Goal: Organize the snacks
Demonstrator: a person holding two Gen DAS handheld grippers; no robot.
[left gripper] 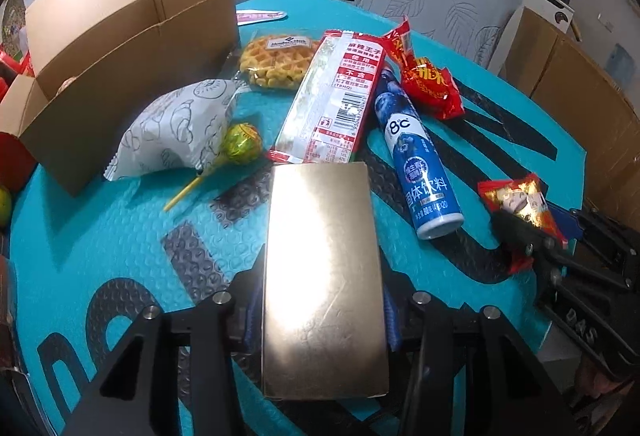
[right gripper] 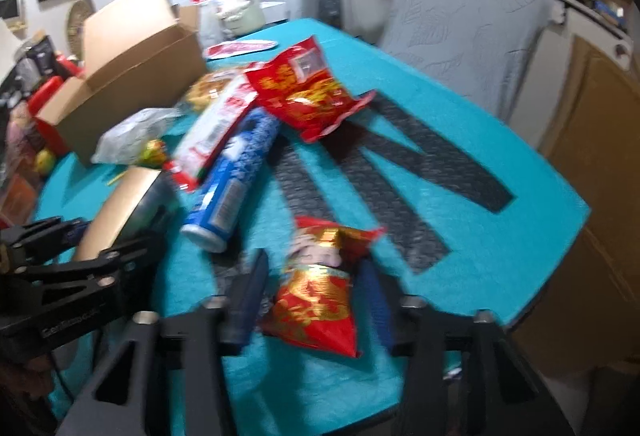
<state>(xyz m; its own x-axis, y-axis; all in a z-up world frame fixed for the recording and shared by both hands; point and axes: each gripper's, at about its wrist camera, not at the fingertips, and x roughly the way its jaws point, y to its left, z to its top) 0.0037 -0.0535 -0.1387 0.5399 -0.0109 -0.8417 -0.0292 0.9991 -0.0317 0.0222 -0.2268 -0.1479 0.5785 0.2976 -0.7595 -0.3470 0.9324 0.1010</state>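
Teal bubble-textured desk [left gripper: 100, 220] with black letters; gold box [left gripper: 324, 276]; blue-and-white bottle [left gripper: 416, 156]; red-and-gold snack packet [right gripper: 320, 296]; brown cardboard box [left gripper: 120, 76].

Both grippers [left gripper: 324, 316] [right gripper: 312, 300] clamped, fingers forward.

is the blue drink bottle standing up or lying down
Lying down. The blue bottle rests on its side on the teal mat, its base toward the camera, its neck hidden under the red-and-white packet.

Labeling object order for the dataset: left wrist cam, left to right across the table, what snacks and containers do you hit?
cardboard box → white pastry bag → lollipop → gold box in the left gripper → blue bottle → small red packet at the right gripper
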